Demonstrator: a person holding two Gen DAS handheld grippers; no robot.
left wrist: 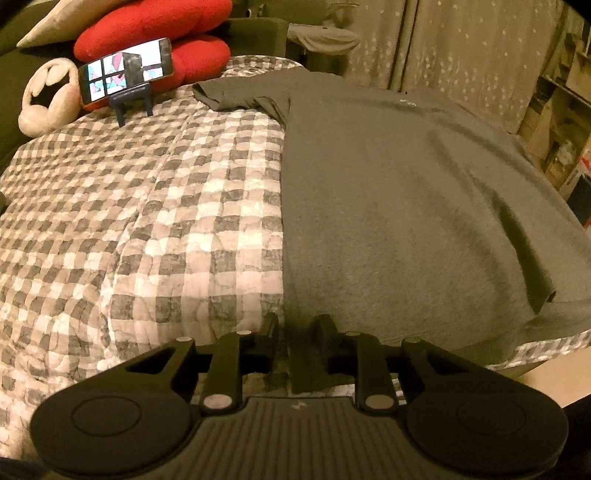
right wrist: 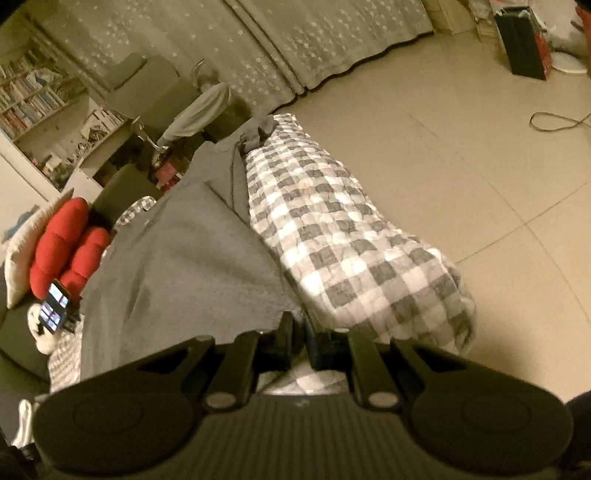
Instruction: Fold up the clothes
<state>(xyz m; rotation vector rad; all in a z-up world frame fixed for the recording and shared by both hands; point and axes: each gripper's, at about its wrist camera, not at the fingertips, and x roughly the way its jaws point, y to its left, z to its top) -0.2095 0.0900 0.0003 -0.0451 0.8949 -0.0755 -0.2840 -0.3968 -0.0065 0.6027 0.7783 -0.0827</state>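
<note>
Right now I have a dark grey T-shirt (left wrist: 406, 192) spread flat on the checked quilt (left wrist: 147, 229), its collar end away from me and its hem at the quilt's near edge. Both my grippers are at that hem, and I judge this is the start of a fold: take the two bottom corners so the cloth lifts evenly.

My left gripper (left wrist: 297, 325) sits at the hem corner that lies over the middle of the quilt. Its jaws are drawn close with a strip of the grey cloth running between them, so I read it as pinching the hem, though the contact itself is partly hidden by the fingers.

My right gripper (right wrist: 300, 330) is at the opposite hem corner, where the quilt drops toward the tiled floor (right wrist: 461, 155). Its jaws are nearly pressed together, and the shirt's edge meets them just at the tips; I take it as nipping the cloth there, but the grip looks shallow.

Beyond the shirt's far sleeve, a phone on a small stand (left wrist: 125, 72) stands on the quilt in front of a red cushion (left wrist: 155, 33). They are well apart from the shirt's hem, but a fold carried toward the collar ends near them, so I want the lift kept low and straight.
</note>
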